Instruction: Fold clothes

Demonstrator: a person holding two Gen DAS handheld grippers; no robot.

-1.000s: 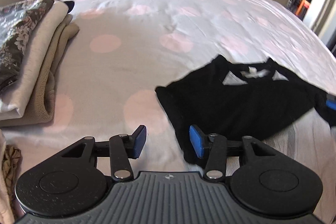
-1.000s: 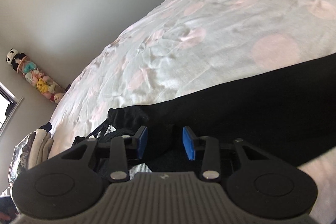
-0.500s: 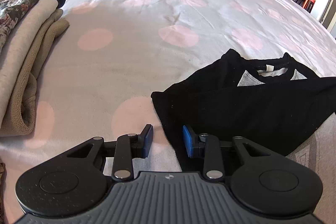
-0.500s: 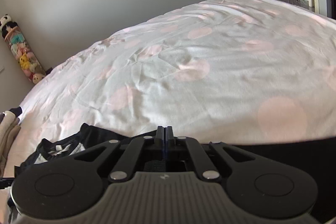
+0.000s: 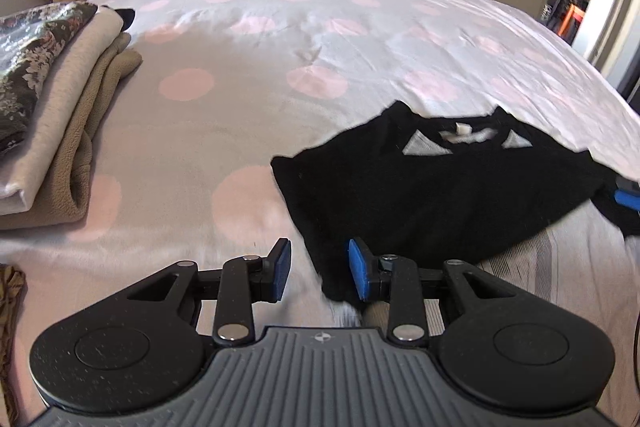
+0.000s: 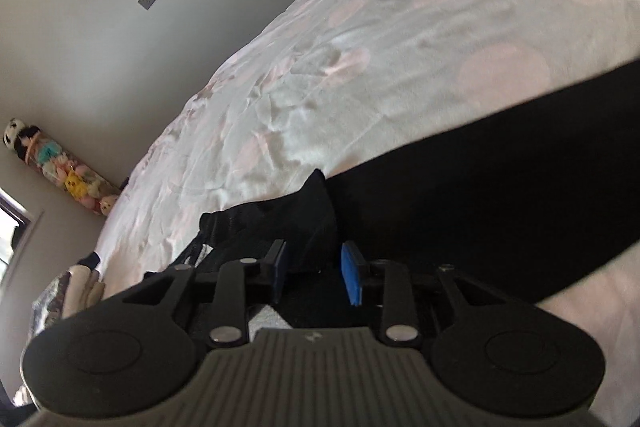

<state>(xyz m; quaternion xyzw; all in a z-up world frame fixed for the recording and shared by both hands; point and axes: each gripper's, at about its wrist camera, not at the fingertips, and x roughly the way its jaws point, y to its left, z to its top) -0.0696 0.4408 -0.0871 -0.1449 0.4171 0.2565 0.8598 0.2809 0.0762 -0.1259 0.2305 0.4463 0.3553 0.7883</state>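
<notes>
One wide bed [image 5: 248,75] with pink-dotted cover carries everything. A stack of folded clothes [image 5: 60,115] sits at its left. The black garment [image 5: 440,195], folded over with its pale neck label showing, lies near the front edge. The left tongs [image 5: 318,269] are opening beside its corner; the right tongs [image 6: 314,273] are opening over its fabric.

Black garment [image 5: 432,195] partly folded on bed
</notes>
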